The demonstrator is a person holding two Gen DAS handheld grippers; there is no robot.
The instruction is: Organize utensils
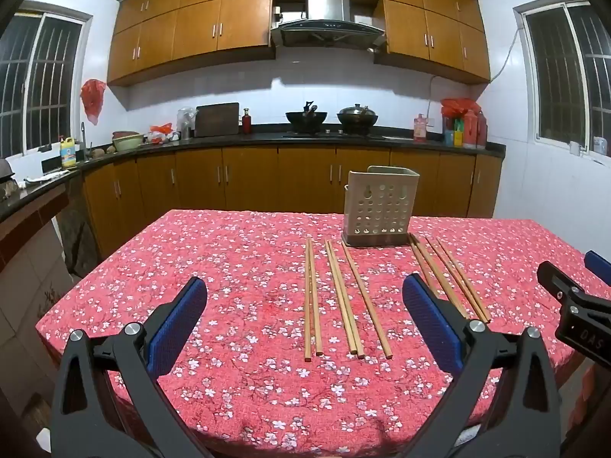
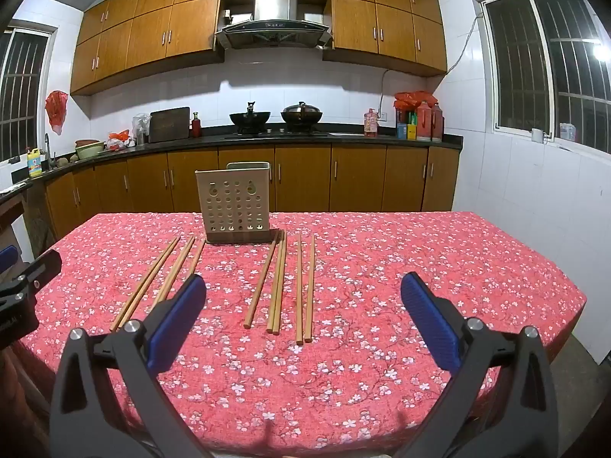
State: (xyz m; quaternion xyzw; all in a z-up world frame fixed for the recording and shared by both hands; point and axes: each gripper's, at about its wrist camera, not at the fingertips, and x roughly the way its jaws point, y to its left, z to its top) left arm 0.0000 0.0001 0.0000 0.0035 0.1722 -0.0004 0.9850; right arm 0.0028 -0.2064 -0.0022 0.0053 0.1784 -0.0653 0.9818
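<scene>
Several wooden chopsticks lie in two groups on the red floral tablecloth [image 1: 236, 267]. In the left wrist view, the left group [image 1: 338, 297] lies ahead between my fingers and the right group [image 1: 450, 278] passes behind my right finger. A beige perforated utensil holder [image 1: 380, 206] stands upright behind them, empty as far as I can see. My left gripper [image 1: 305, 316] is open and empty above the table's near side. My right gripper [image 2: 305, 316] is open and empty, with the holder [image 2: 235, 200] and chopsticks [image 2: 284, 286] ahead to its left.
The right gripper's body shows at the right edge of the left wrist view [image 1: 580, 305]. The table's near edge [image 2: 305, 435] is just below the grippers. Kitchen counters with woks [image 1: 307, 118] and bottles run along the far wall.
</scene>
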